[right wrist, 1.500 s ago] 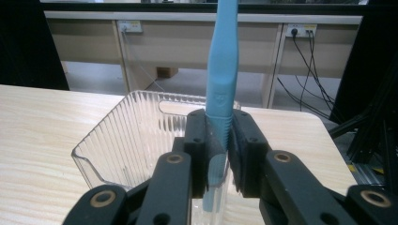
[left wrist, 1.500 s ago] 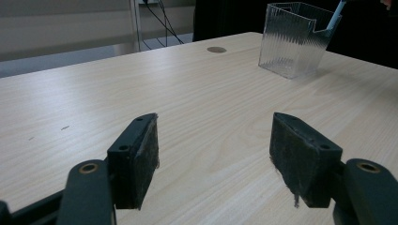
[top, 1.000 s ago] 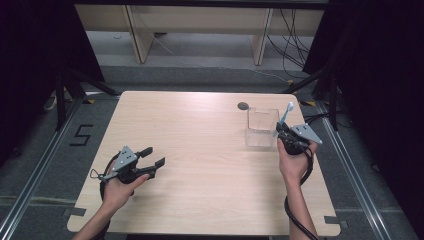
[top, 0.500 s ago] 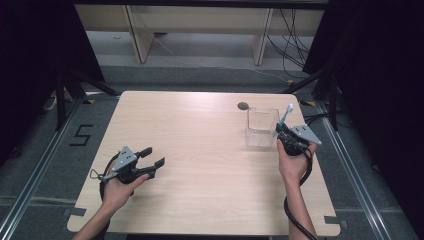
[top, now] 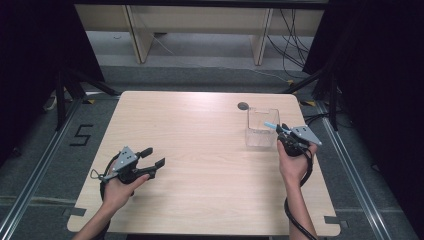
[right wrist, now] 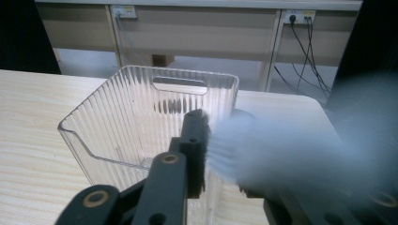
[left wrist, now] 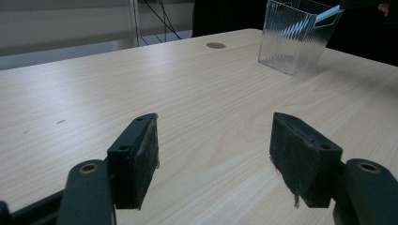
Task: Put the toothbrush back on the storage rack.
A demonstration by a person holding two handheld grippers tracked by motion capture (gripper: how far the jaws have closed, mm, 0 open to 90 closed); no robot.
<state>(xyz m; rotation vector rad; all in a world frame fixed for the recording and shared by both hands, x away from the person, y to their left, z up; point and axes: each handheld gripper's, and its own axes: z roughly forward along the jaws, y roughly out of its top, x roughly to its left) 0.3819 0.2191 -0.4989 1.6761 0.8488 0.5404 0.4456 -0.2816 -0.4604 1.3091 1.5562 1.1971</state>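
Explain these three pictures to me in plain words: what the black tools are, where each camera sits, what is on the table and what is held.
A person sits at a wooden table and holds a hand-operated claw in each hand. One picture looks down from above; the other two come from small cameras riding on each claw, looking along its two black jaws.

The left claw is open and holds nothing; its own view shows bare wood between the jaws. The right claw is at a clear ribbed plastic box on the table's far right. Between its jaws is a pale blue brush-like thing, blurred, its tip over the box. Those jaws have just been opening, so it seems to be letting go.
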